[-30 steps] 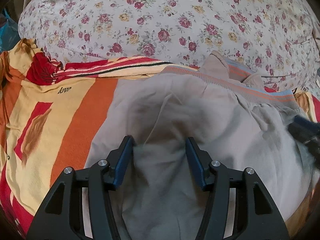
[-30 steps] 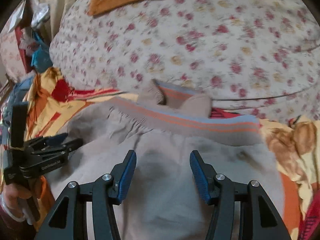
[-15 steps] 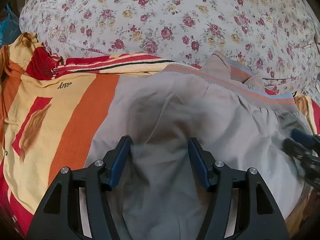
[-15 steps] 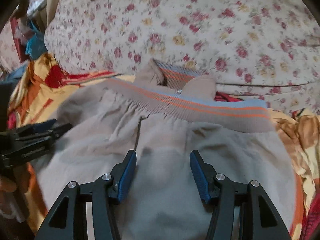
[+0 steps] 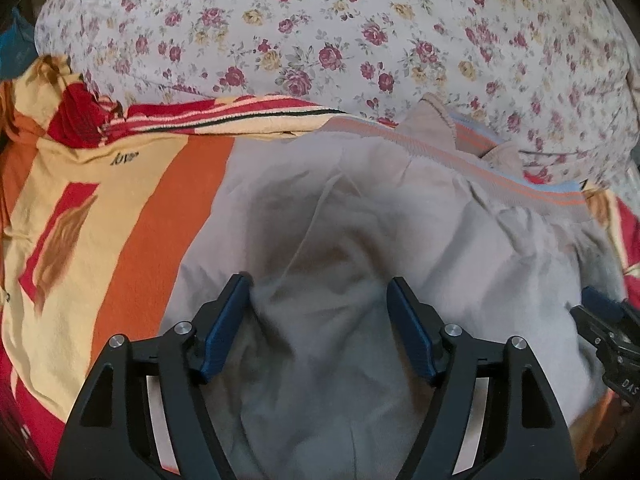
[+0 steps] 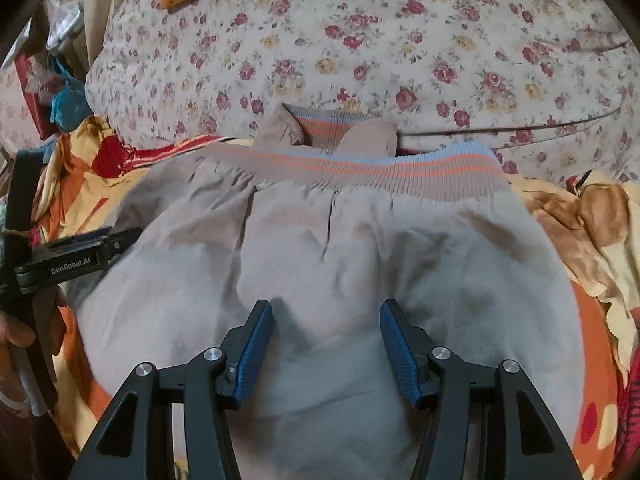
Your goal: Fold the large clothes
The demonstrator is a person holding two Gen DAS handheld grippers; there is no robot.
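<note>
- Grey garment lies spread on the orange-yellow-red blanket, ribbed band with orange and blue stripes at its far edge, toward the floral pillow.
- A collar-like flap of the garment pokes out past the band, touching the pillow.
- My left gripper is spread wide over the garment's middle, nothing between the pads; fabric bunches slightly at them.
- My right gripper is likewise wide apart above the garment, gripping nothing.
- From the right wrist view I see the left gripper at the garment's left edge, beside the blanket.
</note>
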